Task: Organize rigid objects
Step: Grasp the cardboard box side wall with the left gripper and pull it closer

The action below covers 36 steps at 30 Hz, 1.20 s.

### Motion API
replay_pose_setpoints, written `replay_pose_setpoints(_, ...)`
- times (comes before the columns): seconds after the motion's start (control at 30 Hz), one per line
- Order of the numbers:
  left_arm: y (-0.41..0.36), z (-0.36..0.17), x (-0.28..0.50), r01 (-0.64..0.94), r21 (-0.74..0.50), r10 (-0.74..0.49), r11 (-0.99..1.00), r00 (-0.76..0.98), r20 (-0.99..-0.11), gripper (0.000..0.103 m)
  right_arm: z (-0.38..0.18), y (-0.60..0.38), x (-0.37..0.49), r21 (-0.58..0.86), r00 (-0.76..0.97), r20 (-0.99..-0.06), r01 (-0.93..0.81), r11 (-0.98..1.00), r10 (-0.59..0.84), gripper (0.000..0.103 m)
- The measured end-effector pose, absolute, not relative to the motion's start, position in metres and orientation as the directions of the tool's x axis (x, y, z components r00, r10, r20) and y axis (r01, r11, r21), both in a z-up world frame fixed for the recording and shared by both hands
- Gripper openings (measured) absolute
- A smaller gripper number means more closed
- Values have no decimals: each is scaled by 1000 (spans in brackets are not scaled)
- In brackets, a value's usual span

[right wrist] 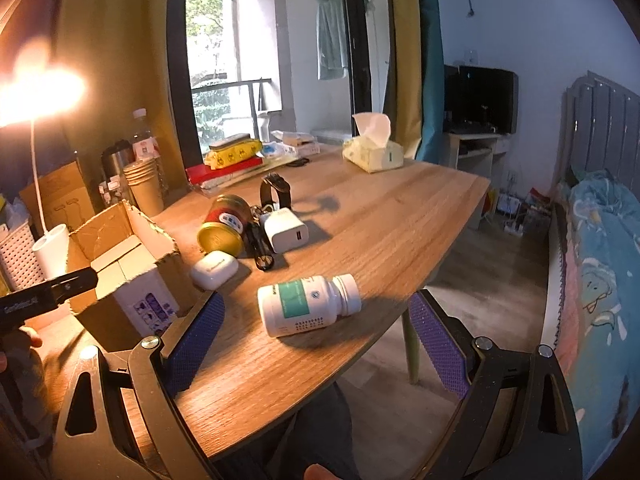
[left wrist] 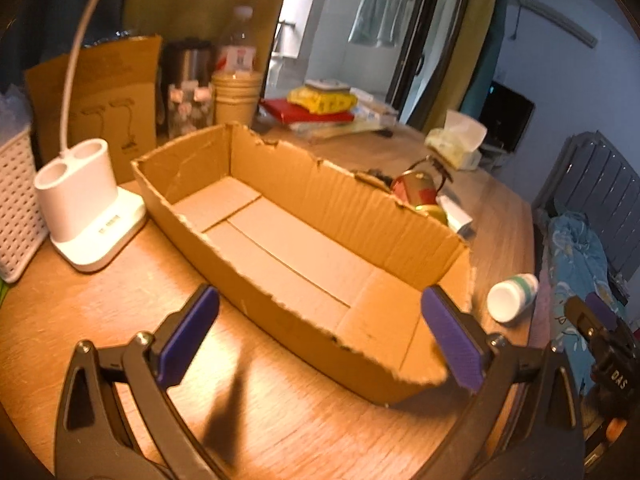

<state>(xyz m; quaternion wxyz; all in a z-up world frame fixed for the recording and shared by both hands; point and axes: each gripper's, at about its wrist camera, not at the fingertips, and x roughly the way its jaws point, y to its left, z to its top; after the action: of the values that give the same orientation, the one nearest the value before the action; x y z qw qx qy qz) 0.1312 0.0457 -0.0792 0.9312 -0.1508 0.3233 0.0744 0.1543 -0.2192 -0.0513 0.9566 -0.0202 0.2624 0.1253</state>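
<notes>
An open, empty cardboard box [left wrist: 280, 216] lies on the wooden table; it also shows in the right wrist view [right wrist: 120, 264]. My left gripper [left wrist: 320, 340] is open and empty, hovering over the box's near wall. My right gripper [right wrist: 316, 340] is open and empty, just short of a white pill bottle [right wrist: 308, 308] lying on its side; the bottle also shows in the left wrist view [left wrist: 512, 296]. Beyond it lie a white earbud case [right wrist: 214, 268], a red and gold can [right wrist: 224, 224], a white charger [right wrist: 284, 228], a black watch [right wrist: 276, 190] and a small black item [right wrist: 260, 248].
A white lamp base [left wrist: 88, 216] and a white basket [left wrist: 16, 208] stand left of the box. Paper cups [right wrist: 146, 188], a steel flask [right wrist: 116, 172], a water bottle [left wrist: 238, 40], stacked books [right wrist: 232, 164] and a tissue box [right wrist: 372, 148] line the back. The table edge [right wrist: 400, 320] is near.
</notes>
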Motion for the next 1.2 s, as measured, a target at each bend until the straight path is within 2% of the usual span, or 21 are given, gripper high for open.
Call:
replay_pose_setpoints(0.17, 49, -96, 155, -224, -187, 18, 956, 685, -728, 101, -56, -224, 160, 36, 825, -517, -248, 968, 231, 95)
replay_pose_setpoints(0.23, 54, -103, 155, -196, -195, -15, 961, 666, -746, 97, -57, -225, 161, 39, 824, -517, -249, 968, 233, 95)
replay_pose_setpoints(0.3, 55, -103, 155, -176, -184, -24, 967, 656, -754, 86, -58, -226, 160, 42, 822, -518, -251, 967, 235, 95)
replay_pose_setpoints(0.33, 55, -101, 154, -165, -156, -12, 974, 648, -762, 84, -58, -226, 160, 42, 821, -520, -251, 967, 236, 95)
replay_pose_setpoints(0.4, 55, -97, 153, -139, -133, -14, 981, 639, -769, 68, -59, -225, 160, 45, 819, -522, -254, 966, 240, 95)
replay_pose_setpoints(0.5, 58, -92, 151, -82, -104, -32, 991, 612, -790, 59, -57, -223, 157, 40, 818, -519, -264, 964, 246, 95)
replay_pose_setpoints(0.67, 65, -83, 140, 39, -37, -53, 999, 549, -834, 55, -54, -222, 153, 40, 823, -512, -265, 963, 248, 95)
replay_pose_setpoints(0.8, 74, -75, 124, 72, 68, 18, 995, 542, -840, 55, -53, -220, 151, 37, 824, -509, -269, 962, 250, 95)
replay_pose_setpoints(1.07, 90, -98, 119, -151, -131, -3, 980, 642, -767, 56, -57, -213, 154, 8, 825, -510, -277, 961, 242, 95)
replay_pose_setpoints(1.17, 80, -95, 116, -141, -96, 26, 985, 685, -728, 54, -61, -211, 159, -23, 832, -503, -281, 959, 232, 95)
replay_pose_setpoints(1.2, 78, -95, 118, -128, -85, 27, 988, 688, -725, 50, -63, -211, 162, -29, 833, -501, -285, 958, 233, 95)
